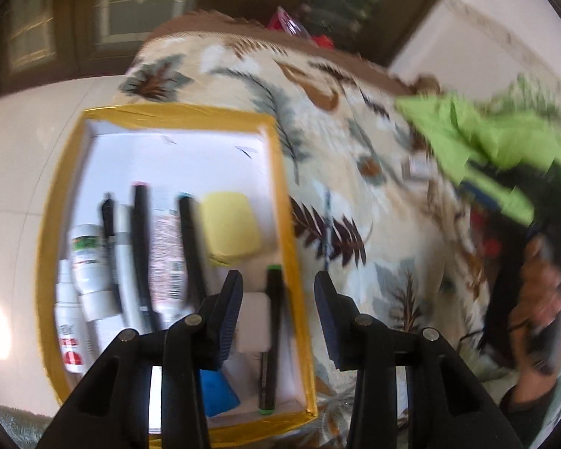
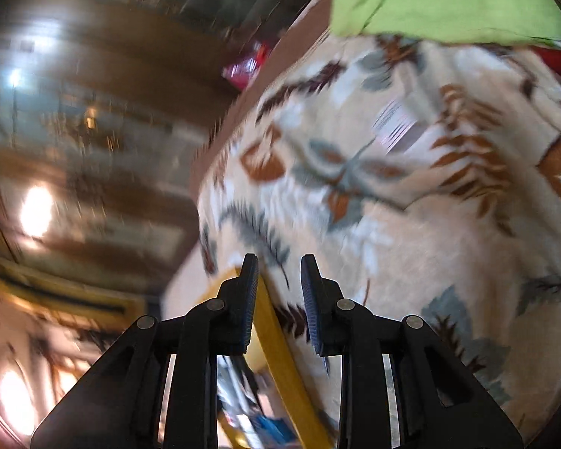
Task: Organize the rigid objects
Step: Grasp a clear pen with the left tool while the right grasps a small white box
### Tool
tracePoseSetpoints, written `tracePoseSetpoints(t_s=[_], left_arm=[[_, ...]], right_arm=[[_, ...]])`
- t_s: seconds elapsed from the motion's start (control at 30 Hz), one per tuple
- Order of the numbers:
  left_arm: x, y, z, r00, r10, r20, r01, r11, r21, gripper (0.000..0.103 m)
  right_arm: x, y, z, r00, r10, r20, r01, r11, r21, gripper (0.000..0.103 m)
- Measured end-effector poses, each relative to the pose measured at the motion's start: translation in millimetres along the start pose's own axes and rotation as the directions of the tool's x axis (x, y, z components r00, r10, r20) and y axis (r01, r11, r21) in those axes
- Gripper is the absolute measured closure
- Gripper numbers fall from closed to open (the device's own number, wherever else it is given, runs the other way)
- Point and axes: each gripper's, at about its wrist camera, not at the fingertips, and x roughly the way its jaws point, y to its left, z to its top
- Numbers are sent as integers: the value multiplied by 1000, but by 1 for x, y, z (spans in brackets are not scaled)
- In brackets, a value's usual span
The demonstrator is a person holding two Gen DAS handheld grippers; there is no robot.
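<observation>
A box with a yellow-taped rim [image 1: 280, 172] lies on a leaf-patterned blanket [image 1: 355, 119]. Inside it lie white bottles [image 1: 88, 262], two black markers [image 1: 140, 254], a yellow block [image 1: 230, 228], a green-capped marker [image 1: 271, 336], a small white block [image 1: 254, 321] and a blue piece [image 1: 217, 389]. A thin pen [image 1: 327, 232] rests on the blanket just right of the box. My left gripper [image 1: 278, 280] hangs open over the box's right rim, holding nothing. My right gripper [image 2: 279, 262] is open and empty too, above the box rim [image 2: 276, 336].
A small striped item [image 2: 396, 127] lies farther out on the blanket [image 2: 392, 224]. A green cloth [image 1: 478, 142] is bunched at the right. A person [image 1: 535, 280] sits at the right edge. Pale floor tiles [image 1: 26, 149] lie to the left, and dark wooden furniture [image 1: 74, 18] stands behind.
</observation>
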Motion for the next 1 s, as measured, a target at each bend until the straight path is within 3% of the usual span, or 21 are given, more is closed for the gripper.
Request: tracePoseSetpoints(t_s=[0.1, 0.23, 0.37, 0.47, 0.57, 0.63, 0.7, 0.83, 1.0], left_arm=[[24, -28, 6, 998, 37, -50, -34, 997, 69, 60], [63, -52, 19, 990, 53, -131, -44, 996, 72, 59], [104, -70, 29, 972, 111, -208, -94, 992, 86, 60], [126, -79, 34, 960, 183, -211, -158, 979, 130, 61], [142, -73, 38, 952, 199, -231, -178, 978, 107, 73], [145, -73, 41, 948, 245, -203, -223, 967, 125, 84], [147, -73, 41, 950, 233, -209, -207, 969, 137, 96], [142, -75, 33, 950, 236, -206, -203, 964, 170, 96], [109, -62, 24, 967, 112, -229, -92, 991, 97, 96]], right_arm=[[-22, -17, 14, 997, -21, 80, 15, 997, 72, 65], [-35, -40, 27, 992, -29, 125, 10, 989, 148, 65], [-38, -52, 32, 993, -33, 117, 14, 987, 162, 65], [-31, -51, 34, 995, -26, 97, 13, 990, 138, 65], [-23, -51, 34, 998, -10, 58, 4, 995, 104, 65], [-17, -54, 33, 999, -7, 45, 2, 995, 99, 65], [-13, -56, 33, 999, -5, 32, 2, 995, 99, 65], [-11, -61, 33, 1000, -10, 20, 8, 994, 111, 65], [-10, -57, 31, 1000, -2, 9, 1, 994, 105, 65]])
